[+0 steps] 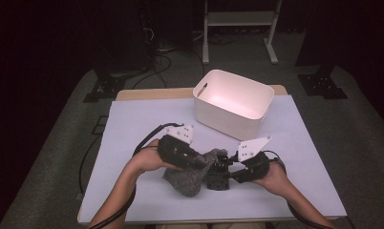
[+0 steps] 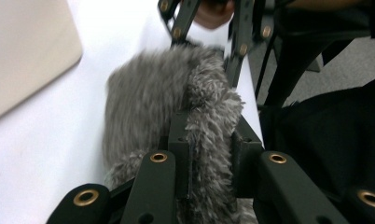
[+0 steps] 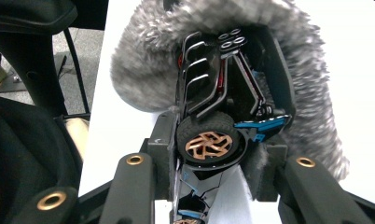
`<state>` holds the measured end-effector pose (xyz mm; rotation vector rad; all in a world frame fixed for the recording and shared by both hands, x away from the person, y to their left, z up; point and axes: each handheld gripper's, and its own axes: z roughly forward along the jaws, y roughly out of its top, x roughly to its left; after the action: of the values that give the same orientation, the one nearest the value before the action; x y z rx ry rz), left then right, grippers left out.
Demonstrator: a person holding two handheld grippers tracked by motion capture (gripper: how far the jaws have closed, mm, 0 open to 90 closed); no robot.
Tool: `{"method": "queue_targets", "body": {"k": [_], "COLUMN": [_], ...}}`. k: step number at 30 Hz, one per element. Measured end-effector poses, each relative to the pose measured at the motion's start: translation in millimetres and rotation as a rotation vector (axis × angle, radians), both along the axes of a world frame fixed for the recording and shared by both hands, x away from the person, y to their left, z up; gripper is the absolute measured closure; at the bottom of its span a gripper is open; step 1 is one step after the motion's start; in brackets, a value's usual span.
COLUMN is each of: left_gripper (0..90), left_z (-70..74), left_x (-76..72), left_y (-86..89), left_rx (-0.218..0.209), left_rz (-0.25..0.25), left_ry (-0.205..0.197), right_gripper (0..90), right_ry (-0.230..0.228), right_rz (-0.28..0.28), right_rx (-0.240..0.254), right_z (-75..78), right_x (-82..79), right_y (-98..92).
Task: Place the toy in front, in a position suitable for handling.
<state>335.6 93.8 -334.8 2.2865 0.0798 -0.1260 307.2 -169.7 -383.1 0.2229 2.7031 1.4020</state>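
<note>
My right gripper (image 3: 212,151) clamped on black toy car with bronze wheel (image 3: 223,112); my left gripper (image 2: 208,151) pinches fuzzy grey cloth (image 2: 167,88). Car nose inside cloth, between grippers, front-centre of white table (image 1: 133,119).

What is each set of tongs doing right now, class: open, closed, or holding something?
Left tongs: closed on the grey fluffy cloth.
Right tongs: closed on the black toy car, gripped at a wheel.

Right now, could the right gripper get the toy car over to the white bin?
Probably yes: the right gripper clamps the toy car, and bare table leads to the white bin, though the left gripper pinches grey fur cloth draped around it.
</note>
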Motion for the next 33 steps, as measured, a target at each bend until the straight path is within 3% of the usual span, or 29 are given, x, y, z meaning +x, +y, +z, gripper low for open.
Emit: {"method": "queue_targets", "body": {"k": [5, 13, 18, 24, 28, 33], "left_gripper": [76.8, 77.5, 77.2, 76.7, 76.9, 77.4], "left_z": [-0.8, 14.3, 9.8, -4.8, -6.9, 7.0], "left_x": [0.5, -0.8, -0.4, -1.9, 0.8, -1.4], "left_y": [-0.5, -17.0, -13.8, -2.5, 1.6, -5.6], "left_rx": [-0.005, -0.004, 0.022, 0.102, 0.06, 0.02], "left_rz": [-0.004, -0.039, -0.029, 0.003, 0.008, -0.018], "left_ry": [0.0, -0.03, -0.036, -0.052, -0.026, -0.031], "right_gripper": [58.8, 58.9, 58.9, 58.9, 58.9, 58.9], "right_ry": [0.001, -0.011, -0.003, 0.004, 0.0, 0.002], "right_rz": [-0.004, 0.004, -0.007, -0.013, -0.01, -0.009], "right_rx": [-0.001, -0.016, -0.012, 0.0, -0.004, -0.004], "right_z": [0.0, 1.8, 1.0, -0.7, -0.2, -0.2], "right_x": [-0.1, 0.1, -0.7, -0.7, -1.5, 0.0], "right_y": [-0.3, 5.7, 1.2, -3.4, -2.5, -1.0]}}
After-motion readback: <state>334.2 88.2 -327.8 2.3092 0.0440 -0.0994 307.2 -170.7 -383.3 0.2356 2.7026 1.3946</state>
